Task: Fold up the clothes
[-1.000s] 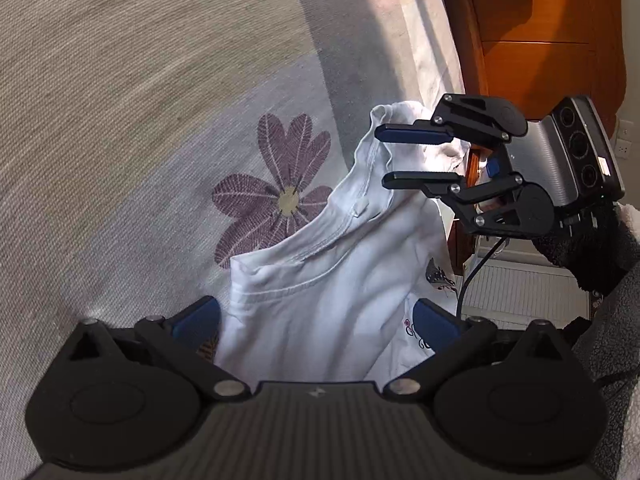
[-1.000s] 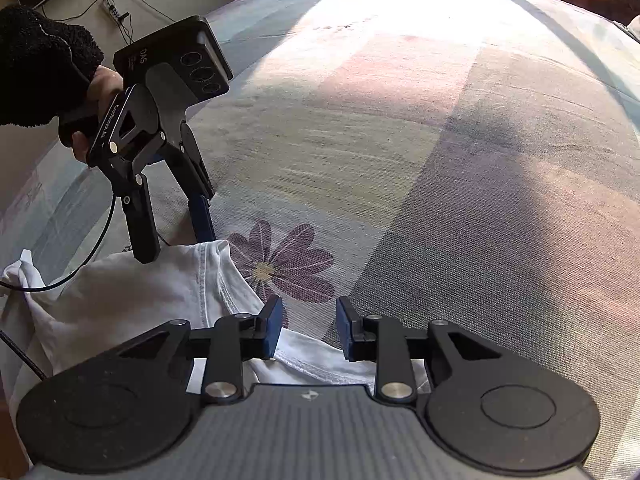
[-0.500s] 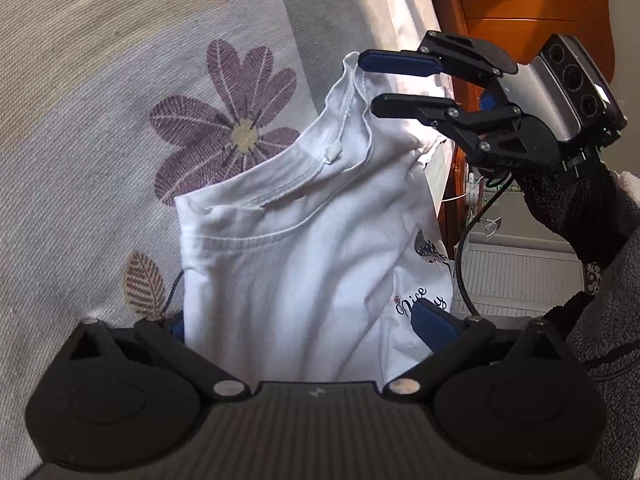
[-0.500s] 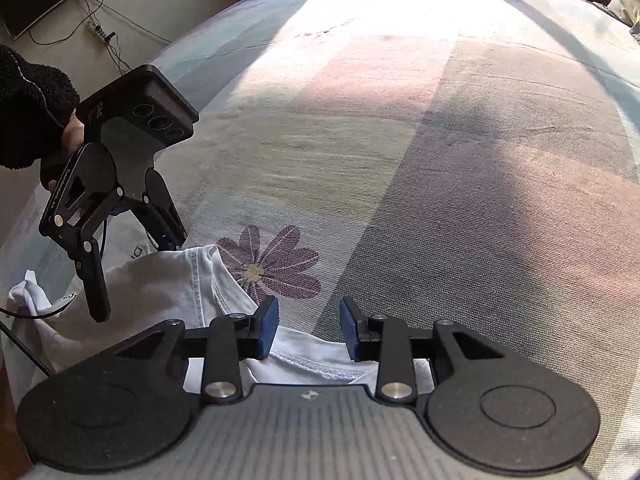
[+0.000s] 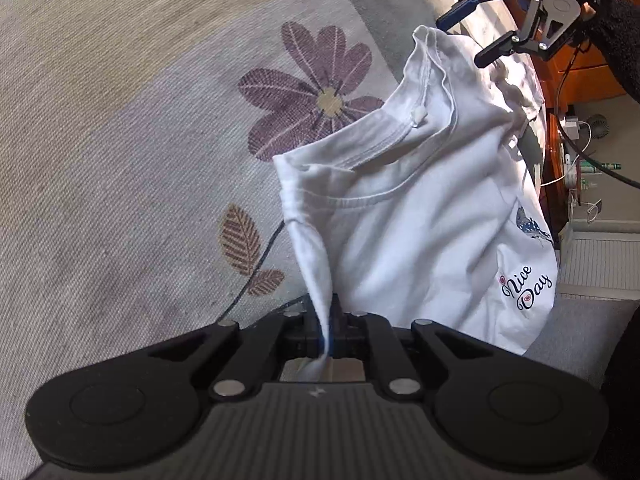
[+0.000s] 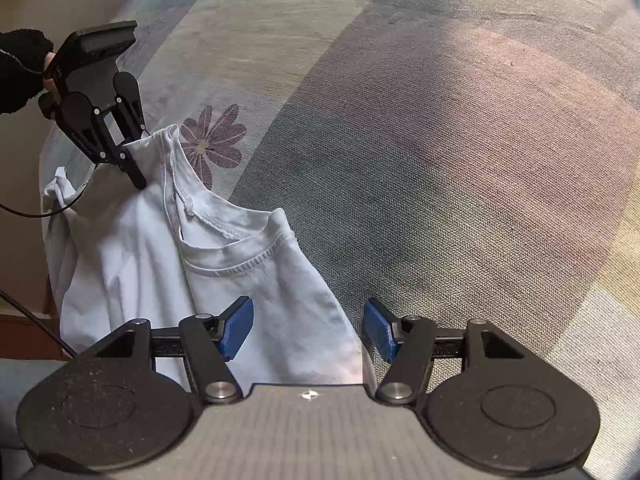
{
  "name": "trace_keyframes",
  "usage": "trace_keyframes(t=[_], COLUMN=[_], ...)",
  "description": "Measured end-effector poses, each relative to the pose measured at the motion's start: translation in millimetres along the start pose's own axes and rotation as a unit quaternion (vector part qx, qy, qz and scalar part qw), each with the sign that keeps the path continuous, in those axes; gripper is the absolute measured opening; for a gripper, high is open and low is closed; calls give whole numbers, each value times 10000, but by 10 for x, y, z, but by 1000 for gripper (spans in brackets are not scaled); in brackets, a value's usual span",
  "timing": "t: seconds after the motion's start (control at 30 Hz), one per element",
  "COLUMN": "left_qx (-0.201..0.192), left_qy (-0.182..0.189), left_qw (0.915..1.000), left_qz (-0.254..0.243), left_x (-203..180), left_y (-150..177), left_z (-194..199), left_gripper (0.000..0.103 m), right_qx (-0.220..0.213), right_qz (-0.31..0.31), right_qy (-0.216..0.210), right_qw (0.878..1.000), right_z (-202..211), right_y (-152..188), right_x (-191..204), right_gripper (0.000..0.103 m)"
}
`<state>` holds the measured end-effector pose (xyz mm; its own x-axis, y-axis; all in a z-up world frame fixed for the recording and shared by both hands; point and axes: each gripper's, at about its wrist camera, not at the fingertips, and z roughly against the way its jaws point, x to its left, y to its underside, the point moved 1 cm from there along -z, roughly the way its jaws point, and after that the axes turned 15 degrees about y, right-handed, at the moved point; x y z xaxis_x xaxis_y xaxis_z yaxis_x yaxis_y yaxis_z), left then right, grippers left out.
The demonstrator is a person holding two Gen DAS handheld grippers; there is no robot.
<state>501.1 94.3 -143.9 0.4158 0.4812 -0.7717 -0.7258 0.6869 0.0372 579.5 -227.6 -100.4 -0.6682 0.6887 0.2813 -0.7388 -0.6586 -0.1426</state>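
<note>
left claw (image 5: 326, 330): clamped on white cotton T-shirt (image 5: 420, 216) shoulder | right claw (image 6: 308, 330): opening, shirt between pads, unpinched | striped flowered bedspread (image 6: 440, 140)

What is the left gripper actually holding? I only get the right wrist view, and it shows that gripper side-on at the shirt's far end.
Observer: In the left wrist view the left gripper has its fingers shut on a twisted strip of the white shirt, by one shoulder.
Operator: Is the shirt plain? It looks all white to me.
Observer: No. The left view shows "Nice Day" lettering near the shirt's right edge, with a small blue motif above it.
Operator: How does my gripper look from there?
Observer: The right gripper sits at the shirt's other shoulder corner, opening, with no cloth pinched.
</note>
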Motion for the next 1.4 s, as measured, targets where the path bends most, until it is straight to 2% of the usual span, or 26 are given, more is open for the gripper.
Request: trace_keyframes(t=[0.13,0.23,0.33,0.43,0.57,0.67,0.77,0.87,0.97,1.03,1.1,1.17,1.23,1.4], left_qx=[93,118,48,-51,-183,-228,-196,-268,-468,-453,-438,-452,-623,-1034], left_qy=[-143,-233,-422,-614,-663,-641,-754,-830,-667,-689,-711,-801,-1015,-1708], left_qw=[9997,9995,9989,9978,9973,9975,9969,9962,9964,9964,9963,9955,9923,9791], left_qz=[-154,-186,-196,-242,-260,-190,-140,-18,214,218,222,237,342,394], left_x=[-49,-71,-129,-191,-211,-194,-226,-246,-176,-186,-195,-226,-310,-586], left_y=[-6,-14,19,71,134,137,110,121,160,148,136,139,181,309], left_z=[-6,-15,-26,-50,-75,-57,-65,-68,-36,-37,-38,-40,-62,-112], left_gripper=[8,8,8,8,8,8,8,8,8,8,8,8,8,5], right_qx=[467,776,882,1177,1288,1097,999,999,1034,973,868,734,595,-25], right_qz=[-138,-94,127,98,-498,-663,-432,-79,-421,-781,-932,-672,-269,297], right_qy=[-905,-1334,-1509,-1590,-1849,-1994,-2053,-1900,-1848,-1812,-1751,-1597,-1175,18], right_qw=[9947,9880,9845,9802,9730,9715,9726,9767,9764,9755,9763,9821,9909,9996], right_z=[-172,-300,-317,-290,-247,-298,-405,-368,-348,-387,-421,-424,-366,-106], right_y=[-216,-418,-451,-255,108,44,-167,-160,70,165,195,132,102,281], right_x=[-203,-203,-145,-242,-451,-403,-184,-89,-275,-378,-389,-242,-75,387], right_gripper=[72,72,80,79,78,78,78,77,55,29,21,20,7,7])
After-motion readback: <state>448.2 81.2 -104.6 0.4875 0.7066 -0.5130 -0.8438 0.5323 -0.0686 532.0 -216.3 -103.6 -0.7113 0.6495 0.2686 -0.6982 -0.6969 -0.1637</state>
